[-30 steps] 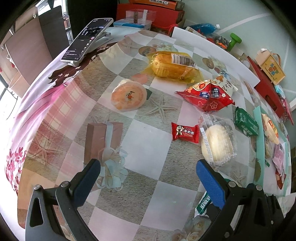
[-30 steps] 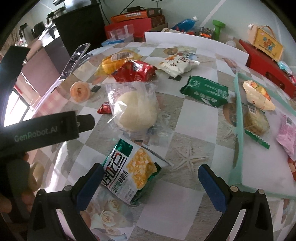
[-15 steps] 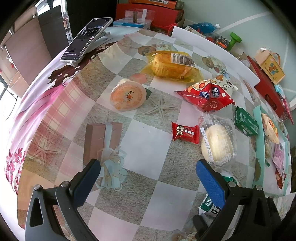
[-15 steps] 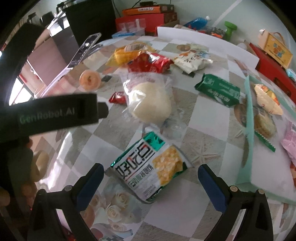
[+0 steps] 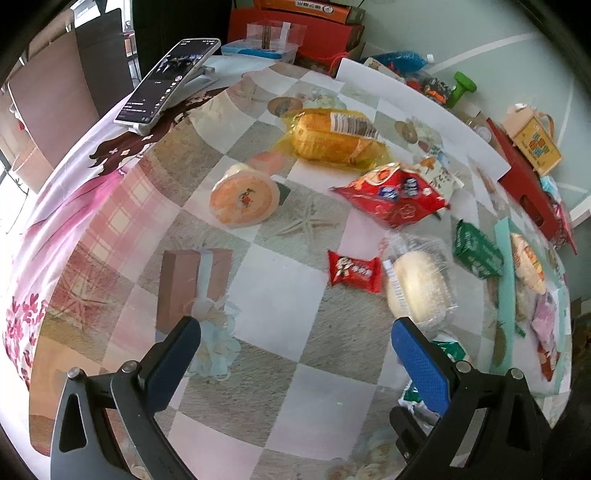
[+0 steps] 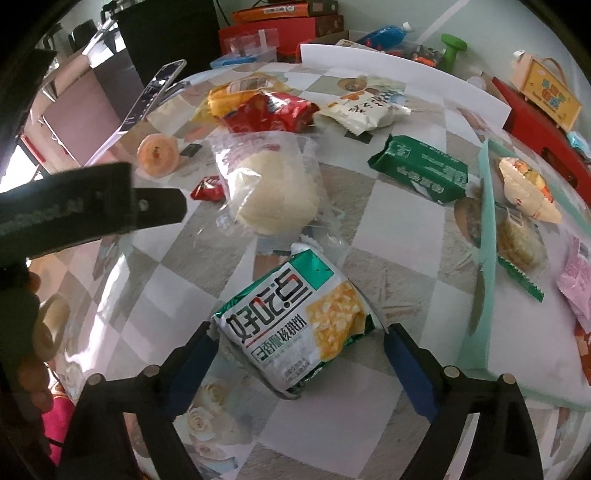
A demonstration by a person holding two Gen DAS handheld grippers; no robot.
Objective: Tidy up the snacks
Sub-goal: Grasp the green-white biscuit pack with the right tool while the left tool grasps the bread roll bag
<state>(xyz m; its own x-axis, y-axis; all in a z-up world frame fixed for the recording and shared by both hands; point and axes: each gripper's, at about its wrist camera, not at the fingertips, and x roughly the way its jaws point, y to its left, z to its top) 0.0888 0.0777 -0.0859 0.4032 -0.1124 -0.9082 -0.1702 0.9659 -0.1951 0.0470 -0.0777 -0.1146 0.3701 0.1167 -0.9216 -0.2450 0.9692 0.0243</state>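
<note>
A green-and-white snack bag [image 6: 295, 321] lies flat on the table, between the open fingers of my right gripper [image 6: 299, 350]; the fingertips flank its near end. Beyond it lie a clear-wrapped white bun [image 6: 273, 192], a green packet [image 6: 421, 168], a red bag [image 6: 266, 112] and a white bag [image 6: 365, 107]. A mint-green tray [image 6: 485, 258] at the right holds several snacks. My left gripper [image 5: 295, 350] is open and empty above bare tablecloth, with a small red candy [image 5: 354, 271] and the bun [image 5: 417, 284] ahead of it.
An orange round cake [image 5: 243, 199] and a yellow bread pack [image 5: 336, 134] lie further back. A phone on a stand [image 5: 170, 81] is at the far left edge. Red boxes [image 5: 295, 26] and a white board [image 5: 424, 110] line the back. The left gripper body [image 6: 85, 206] shows in the right wrist view.
My right gripper has moved forward and down over the green-and-white bag, which now sits between its fingers. The left gripper has barely shifted.
</note>
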